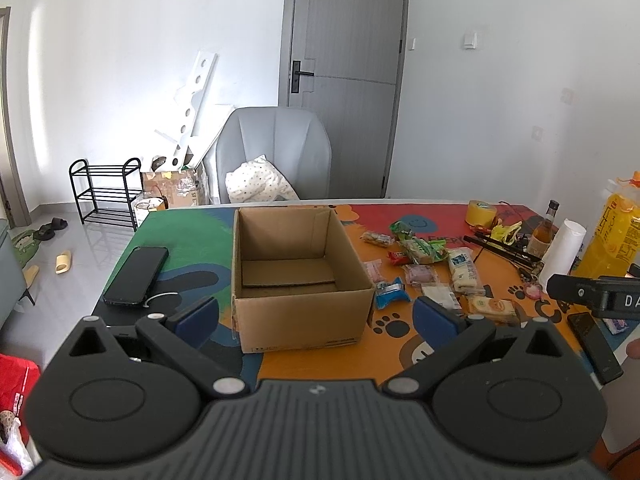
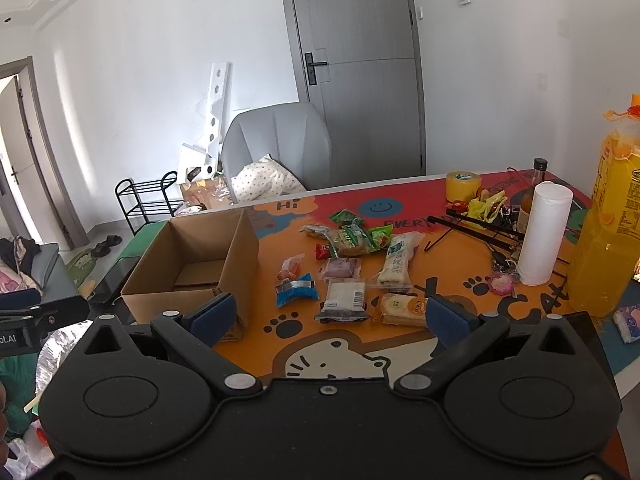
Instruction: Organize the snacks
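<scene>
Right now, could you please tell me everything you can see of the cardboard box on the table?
The cardboard box is plain brown corrugated card, open at the top, with no snacks inside; only a loose flat card sheet lies on its floor. It stands upright on the colourful table mat, left of the scattered snack packets and right of a black phone. Small print marks its near wall. Neither gripper touches it.

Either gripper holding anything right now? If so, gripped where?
Nothing held. Left gripper and right gripper are both open with empty fingers; snacks lie on the table, cardboard box untouched.
</scene>
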